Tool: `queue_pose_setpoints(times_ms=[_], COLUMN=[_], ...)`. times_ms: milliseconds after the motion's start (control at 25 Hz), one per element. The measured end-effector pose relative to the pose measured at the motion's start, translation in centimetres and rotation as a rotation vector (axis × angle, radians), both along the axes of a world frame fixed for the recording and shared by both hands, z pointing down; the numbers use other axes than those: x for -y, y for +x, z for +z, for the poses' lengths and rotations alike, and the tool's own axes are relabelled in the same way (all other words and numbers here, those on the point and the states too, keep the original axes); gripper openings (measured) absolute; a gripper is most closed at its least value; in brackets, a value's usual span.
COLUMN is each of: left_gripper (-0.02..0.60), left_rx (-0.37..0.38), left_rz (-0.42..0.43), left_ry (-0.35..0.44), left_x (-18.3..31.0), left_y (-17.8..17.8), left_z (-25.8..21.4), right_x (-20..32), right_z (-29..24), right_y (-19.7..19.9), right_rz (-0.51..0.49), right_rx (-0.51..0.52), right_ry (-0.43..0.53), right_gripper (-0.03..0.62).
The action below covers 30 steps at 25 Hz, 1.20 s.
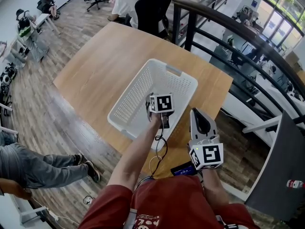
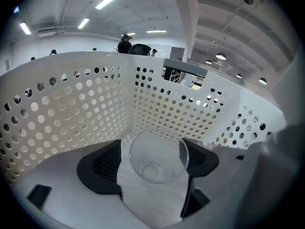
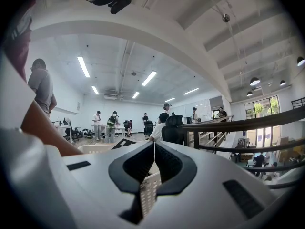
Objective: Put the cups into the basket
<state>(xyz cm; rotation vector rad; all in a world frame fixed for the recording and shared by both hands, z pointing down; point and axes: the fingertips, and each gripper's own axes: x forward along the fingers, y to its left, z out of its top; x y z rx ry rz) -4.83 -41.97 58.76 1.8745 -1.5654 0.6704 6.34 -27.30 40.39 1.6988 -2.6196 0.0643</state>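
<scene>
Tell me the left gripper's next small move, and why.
Probably draw the left gripper back up out of the white basket: its jaws stand apart, and the clear cup between them already sits inside, apparently unpressed.

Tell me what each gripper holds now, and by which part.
Nothing is held. The left gripper has its jaws open around the clear cup inside the basket, with no pinch on it. The right gripper is shut on nothing.

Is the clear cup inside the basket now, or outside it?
Inside: the perforated walls of the basket rise behind and beside the cup.
</scene>
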Motion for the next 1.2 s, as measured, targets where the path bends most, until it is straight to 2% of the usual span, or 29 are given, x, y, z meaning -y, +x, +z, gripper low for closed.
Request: queue_pose_setpoints(times_ms=[640,1200], left_gripper=[0.395,0.397], left_rx=[-0.005,-0.036], left_rz=[0.037,0.036], left_ry=[0.015,0.042], left_x=[-0.4,-0.8], left_y=[0.7,0.1], left_z=[-1.3,-2.9], right_x=[-0.3,-0.6], right_z=[-0.2,-1.0], right_y=[0.1,-0.6], right_rz=[-0.006,-0.024], right_rx=[0.008,0.01], right_ry=[0.008,0.028], right_gripper=[0.012,0.012])
